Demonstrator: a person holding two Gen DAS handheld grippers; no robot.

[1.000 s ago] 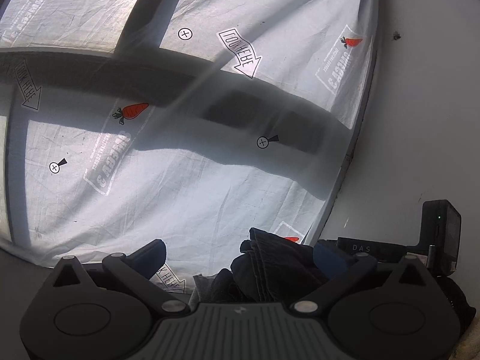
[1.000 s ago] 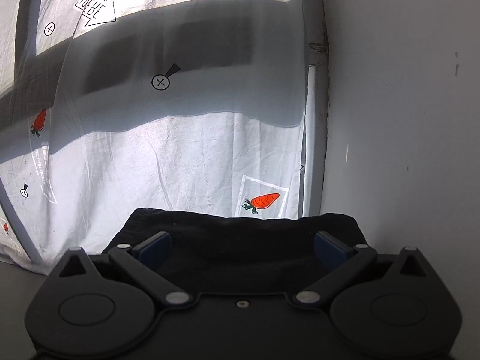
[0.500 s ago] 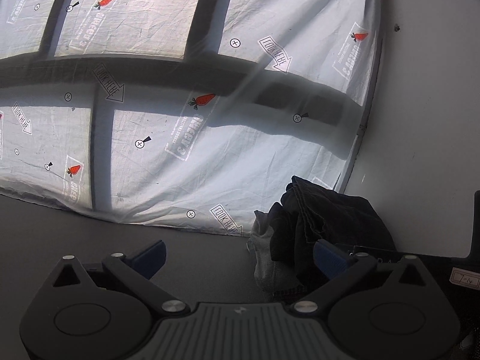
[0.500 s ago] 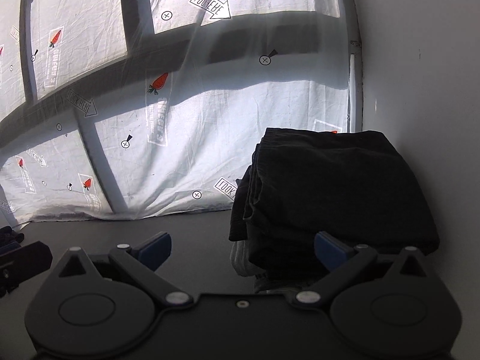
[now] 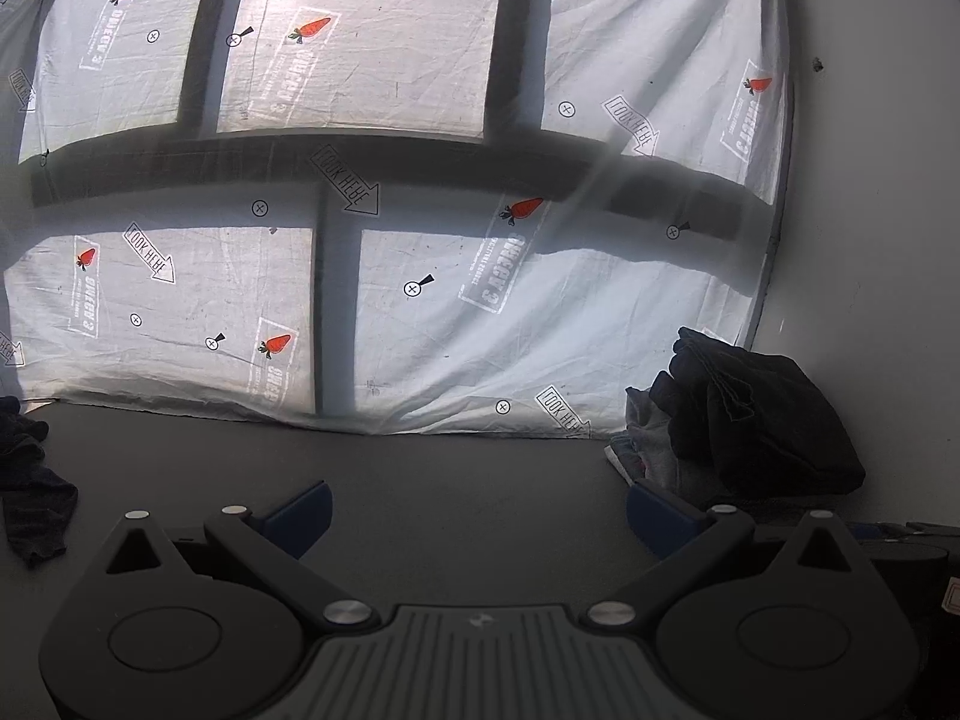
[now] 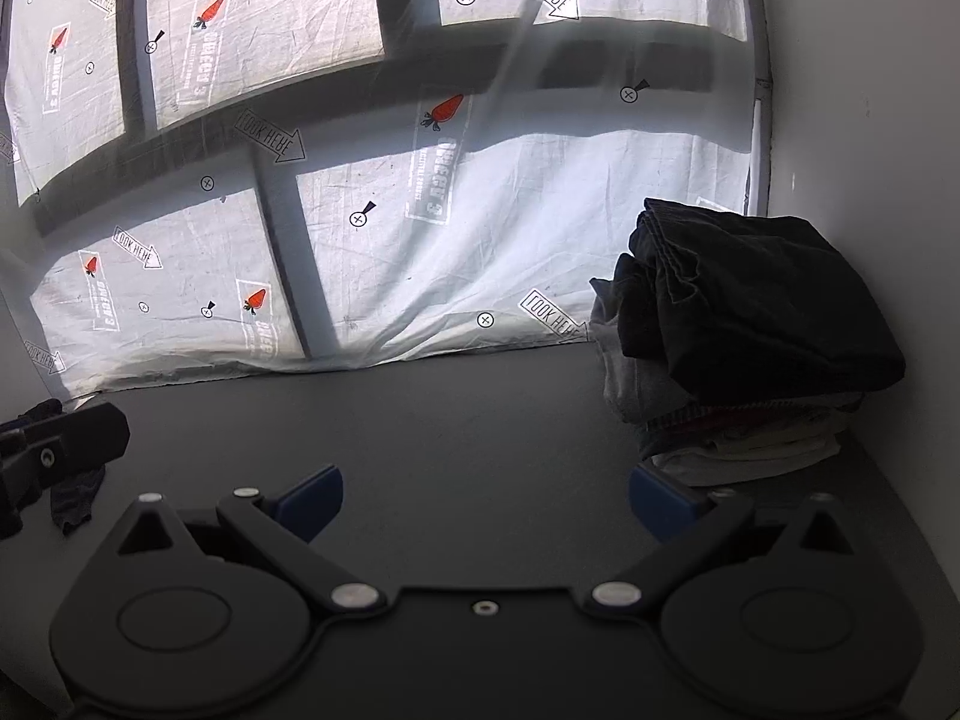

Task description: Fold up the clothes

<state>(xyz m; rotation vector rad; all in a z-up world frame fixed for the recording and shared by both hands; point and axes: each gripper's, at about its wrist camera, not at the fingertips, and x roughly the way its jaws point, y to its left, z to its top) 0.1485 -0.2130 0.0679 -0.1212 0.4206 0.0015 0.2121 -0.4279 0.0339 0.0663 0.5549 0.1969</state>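
A stack of folded clothes [image 6: 750, 360] stands in the back right corner of the dark grey table [image 6: 468, 420], topped by a folded black garment [image 6: 774, 306] over grey and white pieces. The left wrist view shows the same stack [image 5: 756, 420] at right. Unfolded dark clothes [image 5: 30, 480] lie at the table's left edge, and a dark piece [image 6: 75, 498] shows at left in the right wrist view. My left gripper [image 5: 477, 510] is open and empty over the table. My right gripper [image 6: 486, 501] is open and empty, a little short of the stack.
A white printed sheet [image 5: 420, 240] with carrots and arrows hangs over the window behind the table. A white wall [image 6: 870, 120] closes the right side. Part of the other gripper [image 6: 54, 450] shows at the left of the right wrist view.
Both grippers have drawn back from the stack toward me. The black garment now rests on the stack, free of the fingers, and more of the table shows.
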